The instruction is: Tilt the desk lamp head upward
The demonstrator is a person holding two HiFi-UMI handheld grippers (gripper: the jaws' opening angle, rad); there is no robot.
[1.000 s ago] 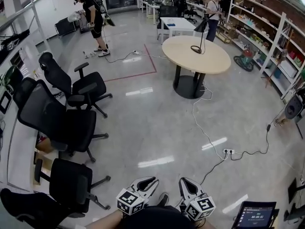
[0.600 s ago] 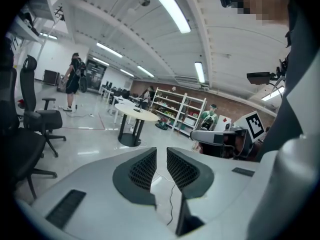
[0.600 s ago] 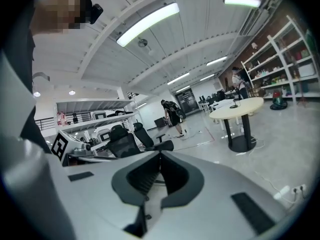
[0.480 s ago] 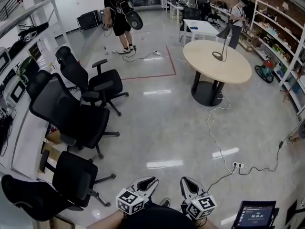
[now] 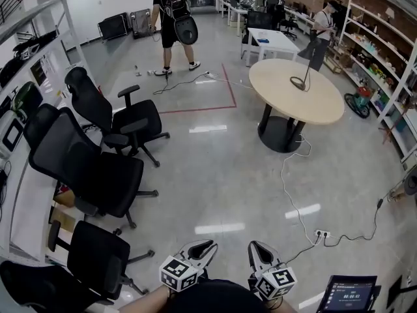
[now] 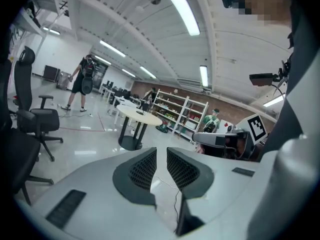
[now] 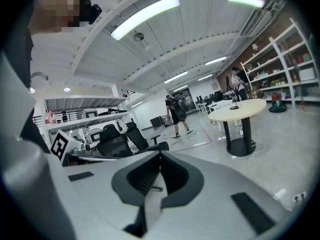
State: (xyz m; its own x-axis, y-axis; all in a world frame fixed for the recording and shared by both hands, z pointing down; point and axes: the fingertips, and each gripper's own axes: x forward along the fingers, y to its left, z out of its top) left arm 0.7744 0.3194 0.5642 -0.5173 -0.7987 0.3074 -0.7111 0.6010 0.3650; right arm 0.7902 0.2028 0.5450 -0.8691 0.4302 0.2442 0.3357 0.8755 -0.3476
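Standing on open floor (image 5: 221, 175), well apart from the lamp (image 5: 305, 62).

Carrying left hand-held gripper (image 5: 206, 245) with jaws only a narrow slit apart, floor showing through the gap, nothing between the pads. Carrying right hand-held gripper (image 5: 256, 246) with jaws meeting at the tips, gripping nothing. Holding both low at the near edge, close to the body, side by side, tips pointing far. Marker cubes (image 5: 177, 274) riding on the near end of each.

Seeing lamp sitting on the round desk (image 5: 326, 103), far right, toward the desk's far side: ring base lying flat on the top, thin stem rising from it, dark cone head at the top. Head tilt too small to be telling from here.

Cable (image 5: 290, 188) trailing from under the desk across the floor to a power strip (image 5: 313, 234) at near right, a second lead running on to the right from there.

Office chairs (image 5: 98, 168) clustering along the left. Person with backpack (image 5: 172, 15) standing far, past the red tape lines (image 5: 229, 90) on the floor. Second person (image 5: 320, 28) standing far right beside the shelves (image 5: 384, 64). Tablet (image 5: 348, 295) glowing at the near right corner.
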